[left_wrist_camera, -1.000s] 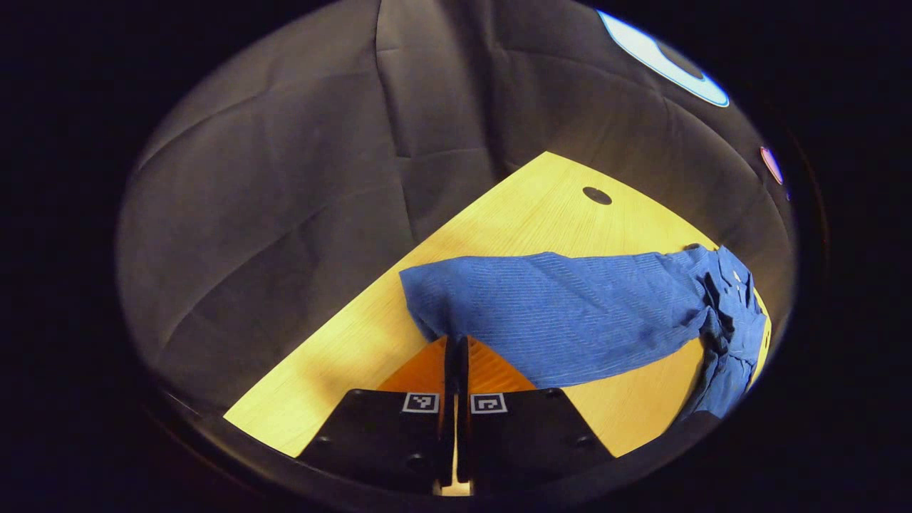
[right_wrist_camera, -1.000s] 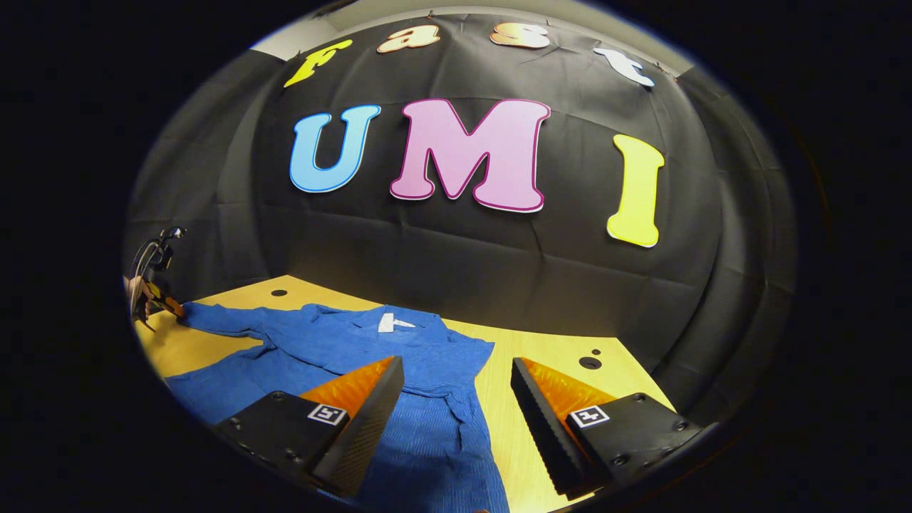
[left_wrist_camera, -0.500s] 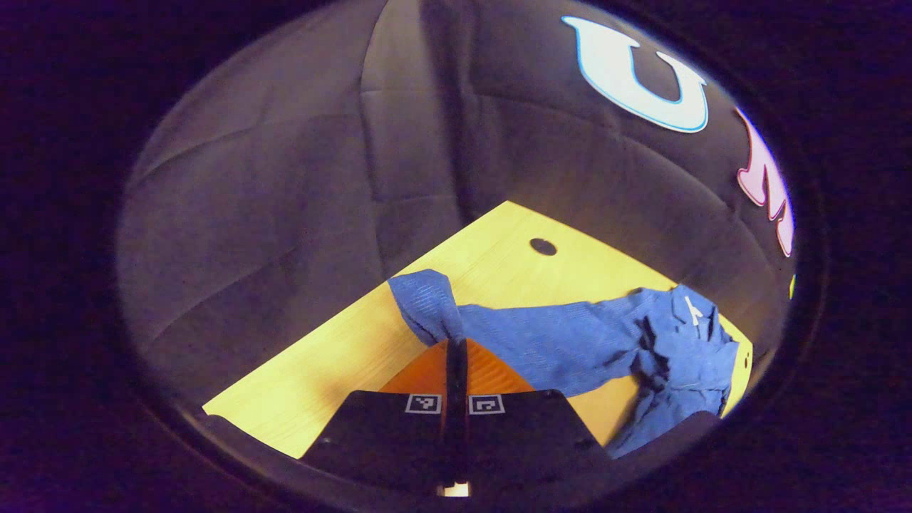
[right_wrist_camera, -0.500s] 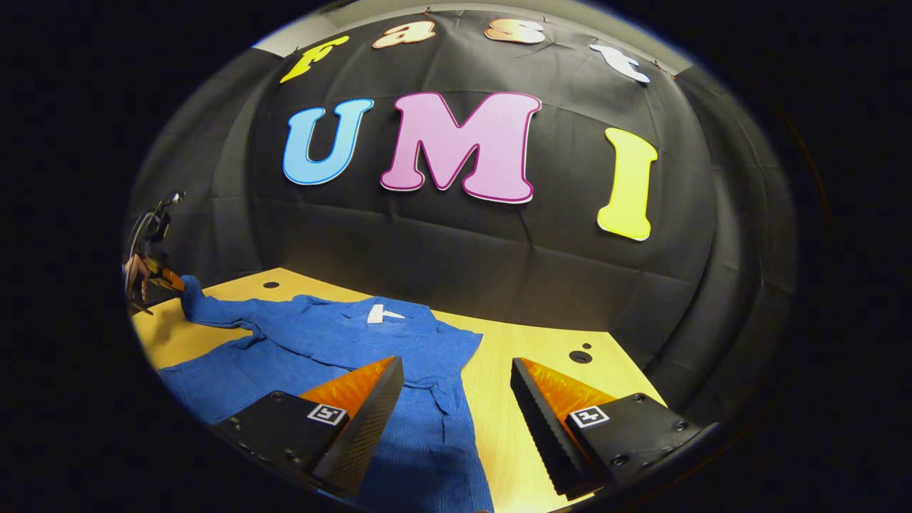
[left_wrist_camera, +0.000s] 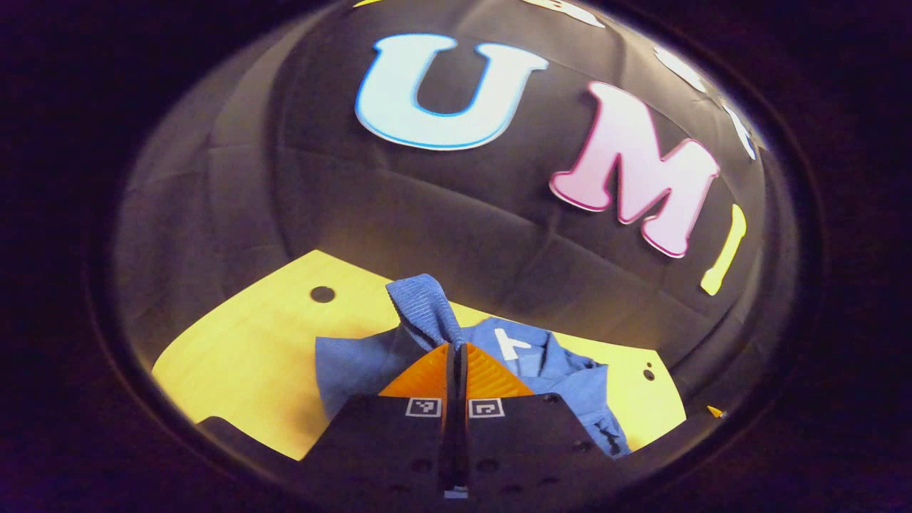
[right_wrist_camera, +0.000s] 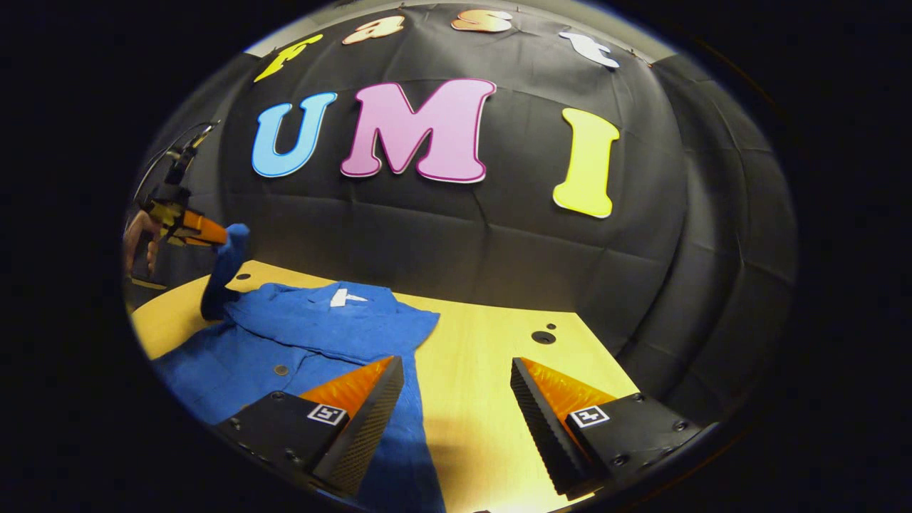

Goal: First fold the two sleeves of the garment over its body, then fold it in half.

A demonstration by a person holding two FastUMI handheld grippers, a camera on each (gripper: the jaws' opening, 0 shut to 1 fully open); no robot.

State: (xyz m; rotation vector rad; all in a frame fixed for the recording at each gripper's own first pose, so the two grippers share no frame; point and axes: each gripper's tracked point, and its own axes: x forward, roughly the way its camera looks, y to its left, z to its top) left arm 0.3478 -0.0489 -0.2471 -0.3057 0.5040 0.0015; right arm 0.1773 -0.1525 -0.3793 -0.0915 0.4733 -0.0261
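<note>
The left claw [left_wrist_camera: 456, 350] is seen with its two fingers pressed together, a fold of blue ribbed sleeve cloth [left_wrist_camera: 425, 308] pinched between the tips and held raised. In the right gripper view it is carried by a hand [right_wrist_camera: 140, 239] at the far left. The right claw [right_wrist_camera: 456, 377] is held low, its fingers spread wide apart with nothing between them.

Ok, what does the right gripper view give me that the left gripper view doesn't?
Right gripper view: the hand carrying the left tongs, the sleeve hanging from them, and the right tongs open at the edge of the shirt. Left gripper view: a close look at the left tongs shut on the sleeve's end. Both: shirt, its white label, table.
</note>
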